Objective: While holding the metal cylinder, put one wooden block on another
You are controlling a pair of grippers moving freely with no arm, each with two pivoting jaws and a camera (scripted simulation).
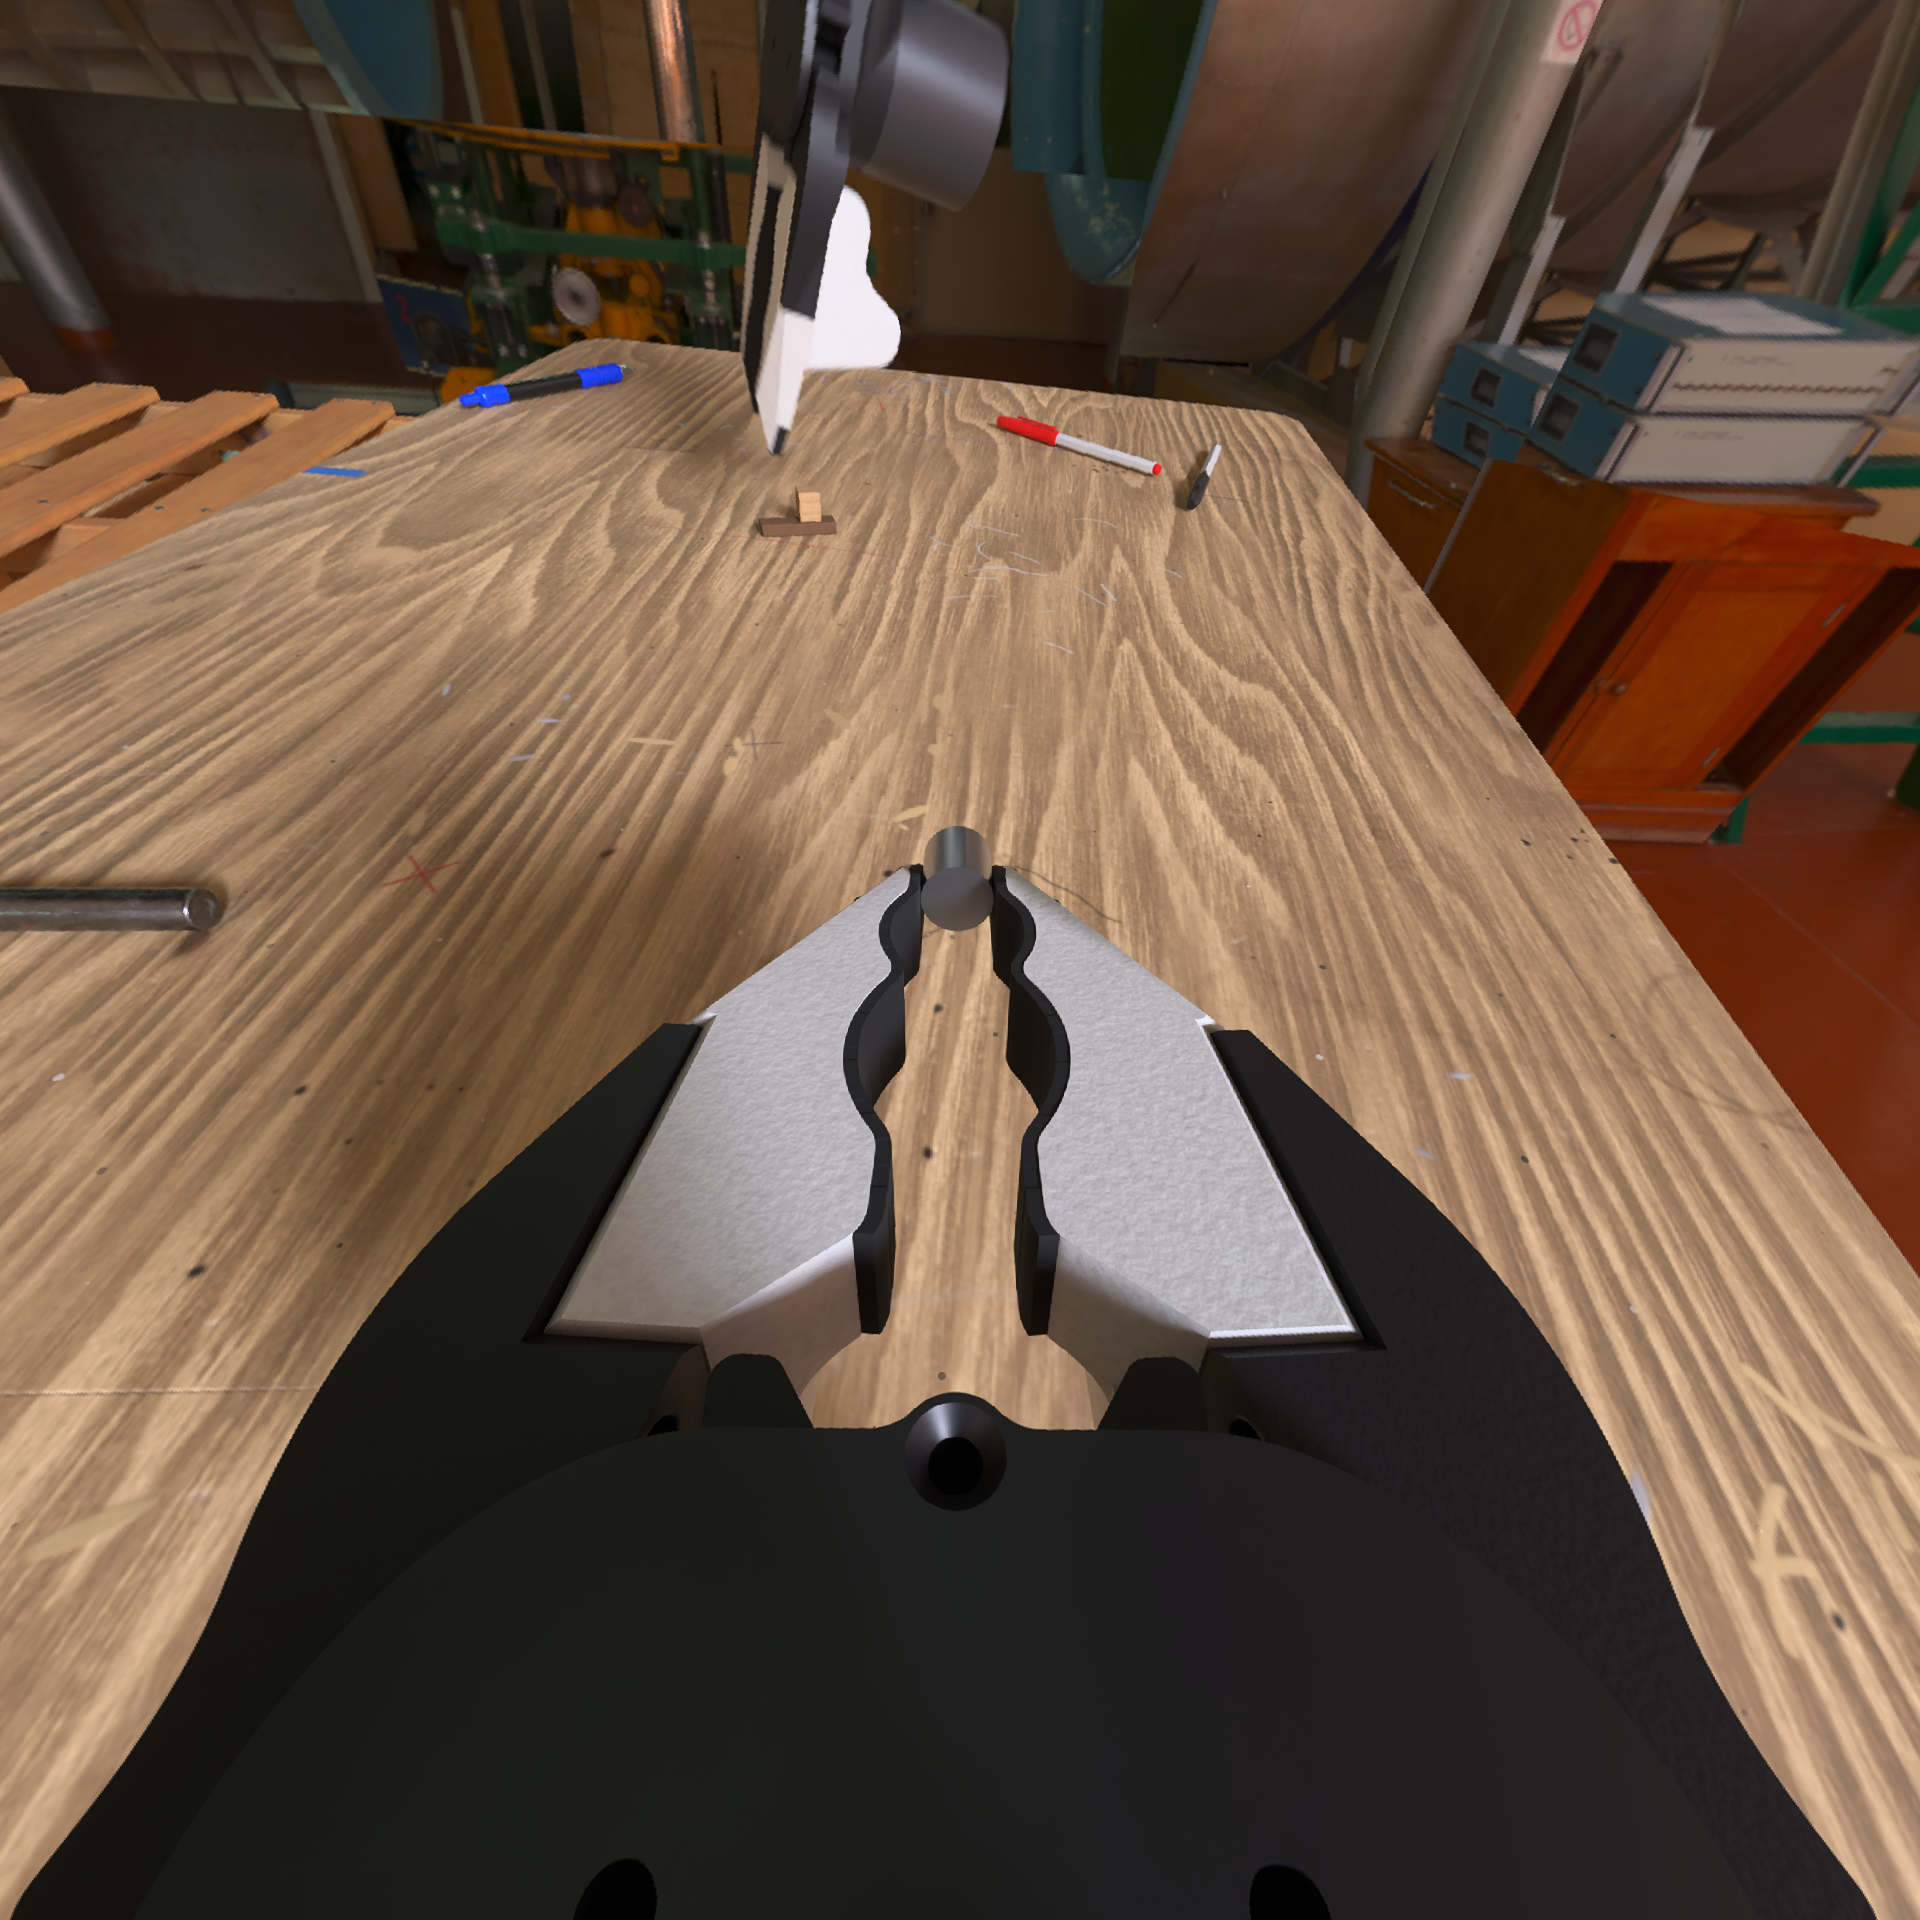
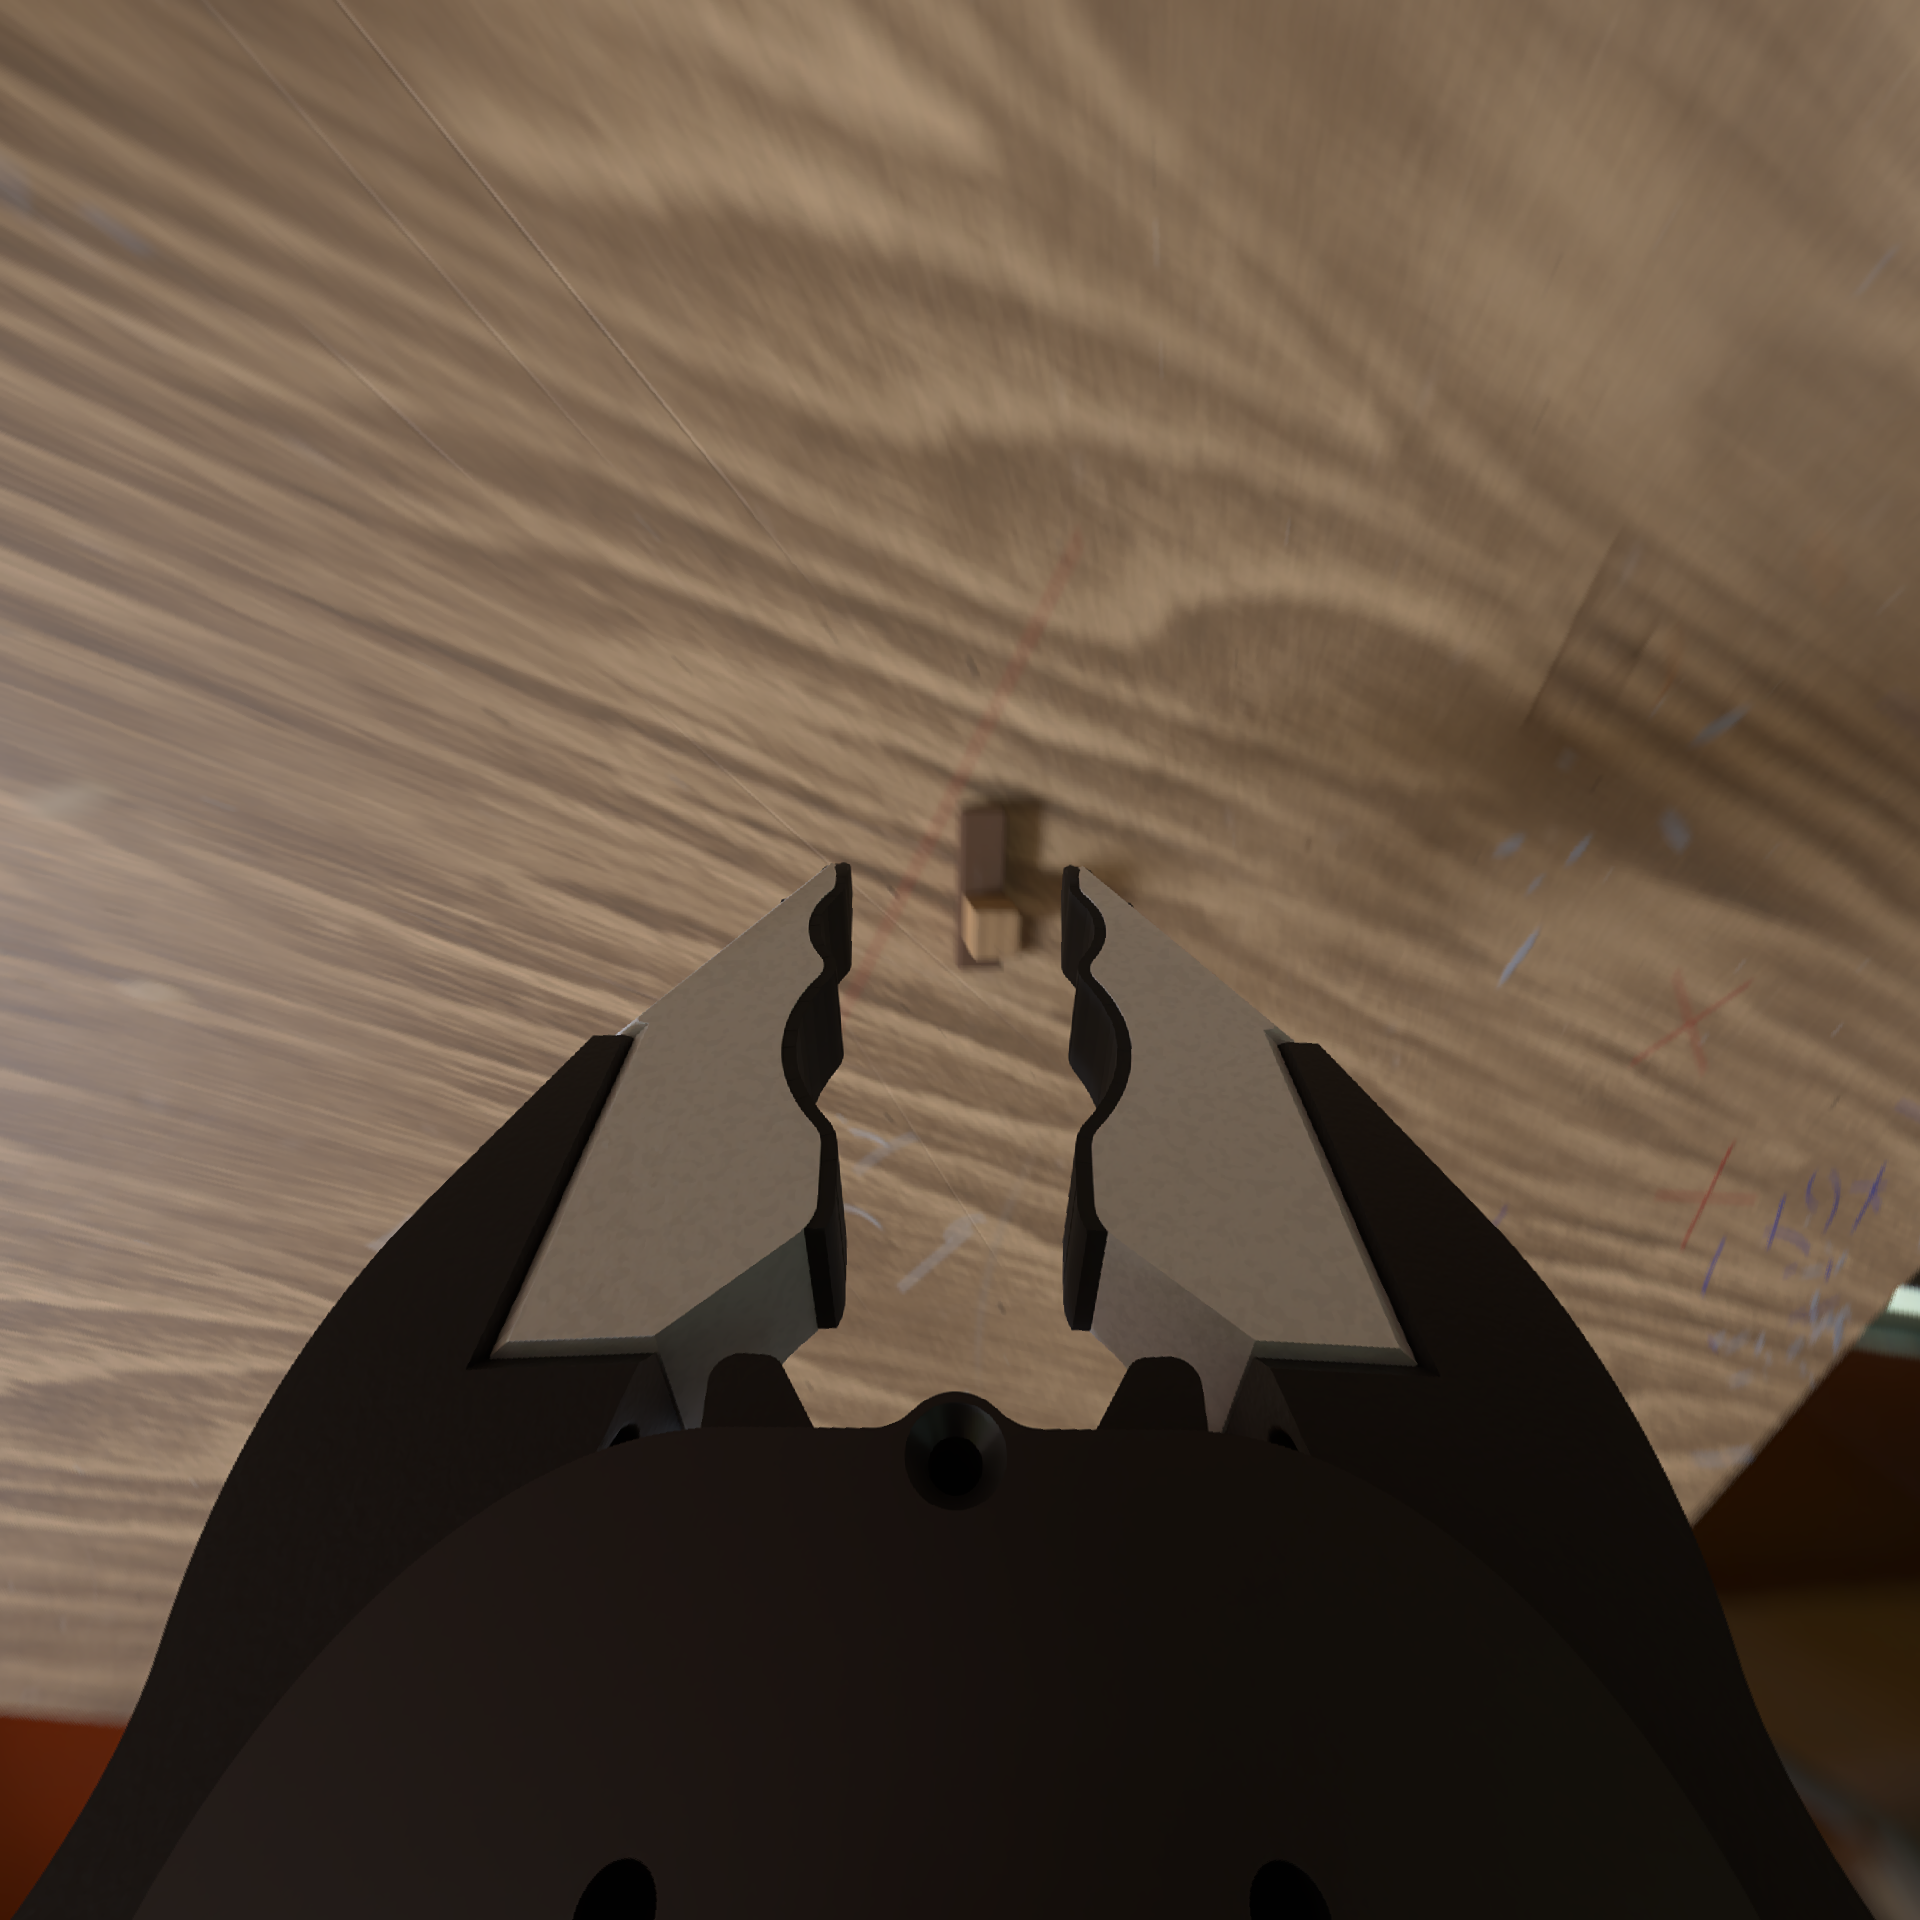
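My left gripper (image 1: 956,883) is shut on a short grey metal cylinder (image 1: 956,888), held between its fingertips just above the wooden table (image 1: 623,727). Far ahead, a small light wooden block (image 1: 808,505) stands on a flat dark brown wooden block (image 1: 797,528). My right gripper (image 1: 777,442) hangs above them, pointing down. In the right wrist view, my right gripper (image 2: 956,883) is open and empty, looking down on the light block (image 2: 987,925) resting on the dark block (image 2: 982,852), some way below the fingertips.
A blue marker (image 1: 540,387) lies at the far left edge. A red marker (image 1: 1075,445) and a small black pen (image 1: 1203,476) lie far right. A dark metal rod (image 1: 114,909) lies at the left. An orange cabinet (image 1: 1704,665) stands beyond the right edge.
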